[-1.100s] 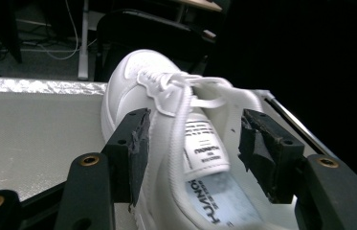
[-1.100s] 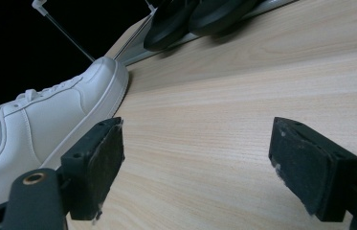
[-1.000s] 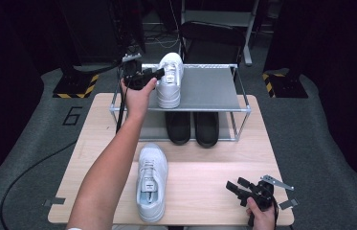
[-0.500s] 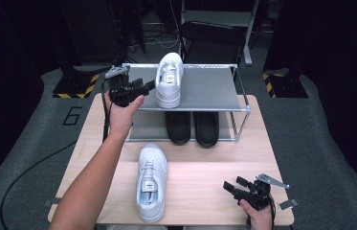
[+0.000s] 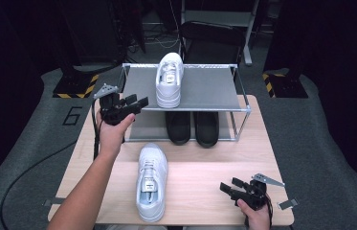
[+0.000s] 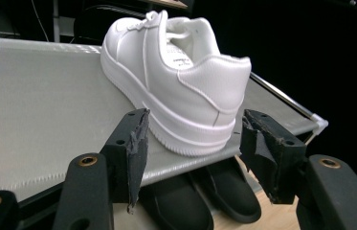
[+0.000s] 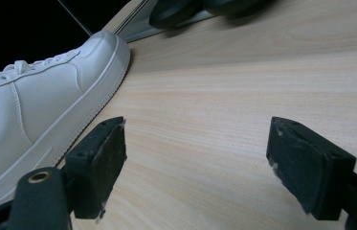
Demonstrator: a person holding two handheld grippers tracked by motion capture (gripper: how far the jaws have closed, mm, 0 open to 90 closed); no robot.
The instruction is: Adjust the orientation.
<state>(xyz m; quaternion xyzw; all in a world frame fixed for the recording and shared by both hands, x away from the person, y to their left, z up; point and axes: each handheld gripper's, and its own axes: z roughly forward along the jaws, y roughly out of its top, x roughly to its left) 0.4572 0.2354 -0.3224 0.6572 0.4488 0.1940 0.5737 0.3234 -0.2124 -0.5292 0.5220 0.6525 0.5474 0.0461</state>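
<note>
Two white shoes are showing. One white shoe (image 5: 169,79) is sitting on the grey top shelf (image 5: 209,88) of the metal rack, heel at the front edge. The other white shoe (image 5: 151,180) is lying on the pale wood surface (image 5: 200,191), with bare room to its right. Two black shoes (image 5: 193,127) are resting under the shelf. The left tool (image 5: 135,103) is hanging wide open, holding nothing, just left of the shelf. The right tool (image 5: 228,186) is sitting wide open and empty near the surface's front right edge.

Two white sneakers (image 5: 169,79) (image 5: 151,180), two black shoes (image 5: 178,126) (image 5: 206,127), one metal shoe rack (image 5: 205,88), one wooden table (image 5: 205,184), two grippers (image 5: 133,103) (image 5: 230,186)
</note>
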